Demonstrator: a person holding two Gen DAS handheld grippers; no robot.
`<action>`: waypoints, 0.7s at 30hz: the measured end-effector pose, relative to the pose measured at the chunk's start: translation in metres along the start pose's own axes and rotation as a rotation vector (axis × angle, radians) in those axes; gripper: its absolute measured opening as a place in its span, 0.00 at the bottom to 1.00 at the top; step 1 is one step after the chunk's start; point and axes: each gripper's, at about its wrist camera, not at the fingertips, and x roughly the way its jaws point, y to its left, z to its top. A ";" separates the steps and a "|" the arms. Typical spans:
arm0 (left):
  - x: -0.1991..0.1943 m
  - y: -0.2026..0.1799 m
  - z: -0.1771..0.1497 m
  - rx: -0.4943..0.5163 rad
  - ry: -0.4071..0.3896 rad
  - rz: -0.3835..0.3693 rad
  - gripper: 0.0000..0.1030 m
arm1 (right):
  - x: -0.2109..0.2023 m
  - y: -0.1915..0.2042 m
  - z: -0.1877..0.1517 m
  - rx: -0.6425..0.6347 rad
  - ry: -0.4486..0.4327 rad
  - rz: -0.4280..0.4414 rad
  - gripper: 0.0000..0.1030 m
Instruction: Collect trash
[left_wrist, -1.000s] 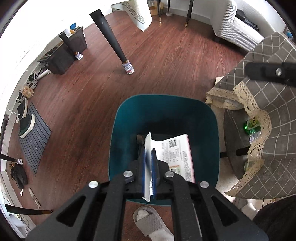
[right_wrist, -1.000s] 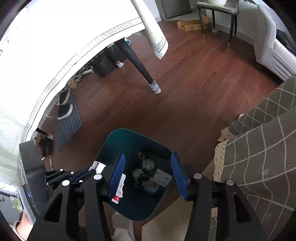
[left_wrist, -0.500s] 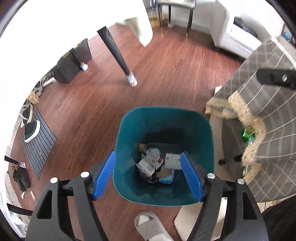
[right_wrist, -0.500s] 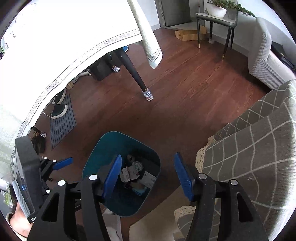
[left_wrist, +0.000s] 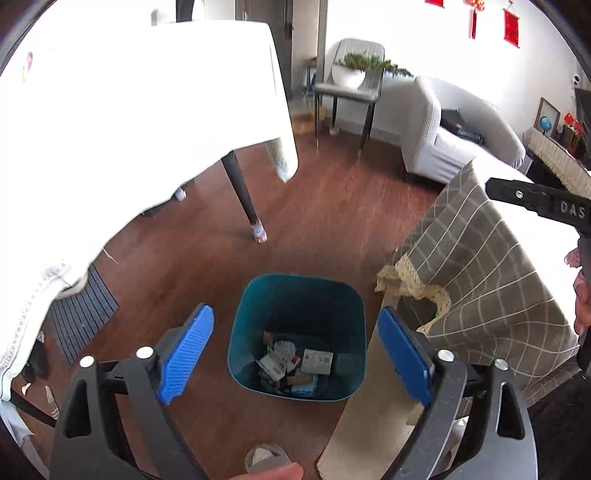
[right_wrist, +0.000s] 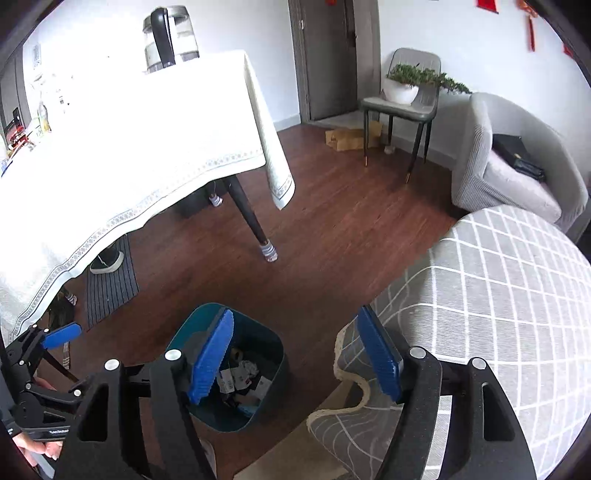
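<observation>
Left gripper (left_wrist: 295, 347): I see blue pads spread wide, jaws have just been opening, nothing between them, hovering above the bin.
Right gripper (right_wrist: 295, 354): jaws apart, just been opening too, empty.
Bin: teal rounded-square plastic trash bin (left_wrist: 258, 295) on the dark wooden floor (left_wrist: 325, 214), just beside the grey checked lace-edged cloth (left_wrist: 480, 266).
Trash: crumpled papers and small printed cartons (left_wrist: 291, 363) lie at the bin's bottom.
Background: white-clothed table (right_wrist: 129, 147) stands well apart.
</observation>
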 end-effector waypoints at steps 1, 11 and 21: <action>-0.011 -0.004 0.000 0.005 -0.031 0.012 0.92 | -0.015 -0.003 -0.001 -0.006 -0.037 -0.017 0.77; -0.099 -0.034 -0.001 0.054 -0.289 0.031 0.96 | -0.143 -0.071 -0.054 0.095 -0.290 -0.183 0.96; -0.115 -0.084 -0.003 0.130 -0.396 -0.019 0.97 | -0.254 -0.135 -0.127 0.154 -0.432 -0.391 0.96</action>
